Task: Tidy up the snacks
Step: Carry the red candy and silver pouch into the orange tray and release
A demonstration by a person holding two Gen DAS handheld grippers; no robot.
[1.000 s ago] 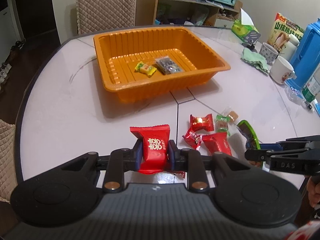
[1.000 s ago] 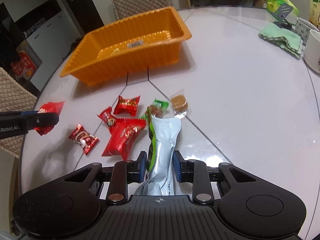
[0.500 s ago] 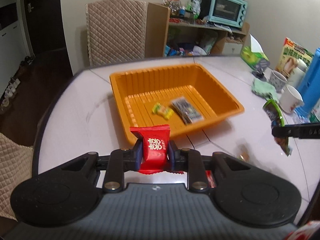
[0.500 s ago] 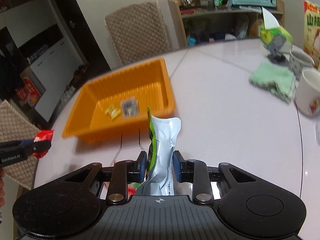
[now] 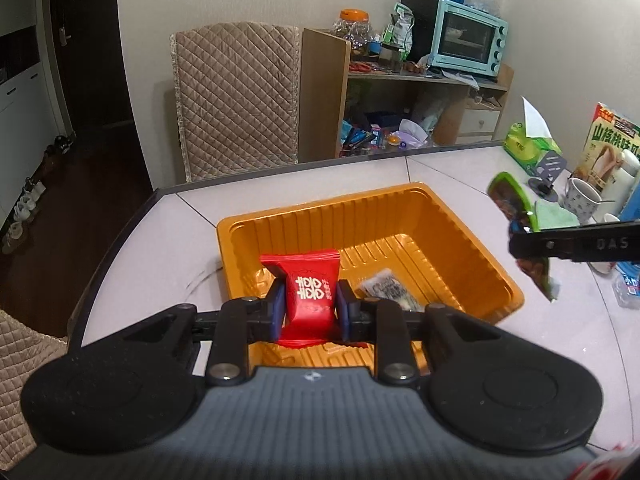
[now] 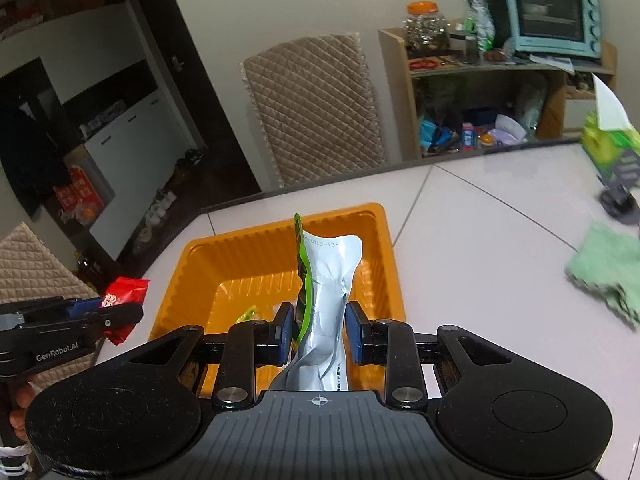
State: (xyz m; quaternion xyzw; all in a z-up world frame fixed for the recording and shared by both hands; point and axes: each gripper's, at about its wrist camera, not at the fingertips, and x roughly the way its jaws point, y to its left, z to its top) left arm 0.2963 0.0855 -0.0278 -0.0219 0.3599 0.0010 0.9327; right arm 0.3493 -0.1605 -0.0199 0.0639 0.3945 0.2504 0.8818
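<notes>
Left wrist: red candy (image 5: 311,294) hangs inside orange tray (image 5: 400,200) rim

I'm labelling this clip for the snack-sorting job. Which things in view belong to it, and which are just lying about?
Part of the job:
- orange tray
- red candy packet in the left hand-held gripper
- green-and-silver snack pouch in the right hand-held gripper
- small yellow candy in the tray

Lying about:
- green cloth
- toaster oven
- mug
- tissue box
</notes>
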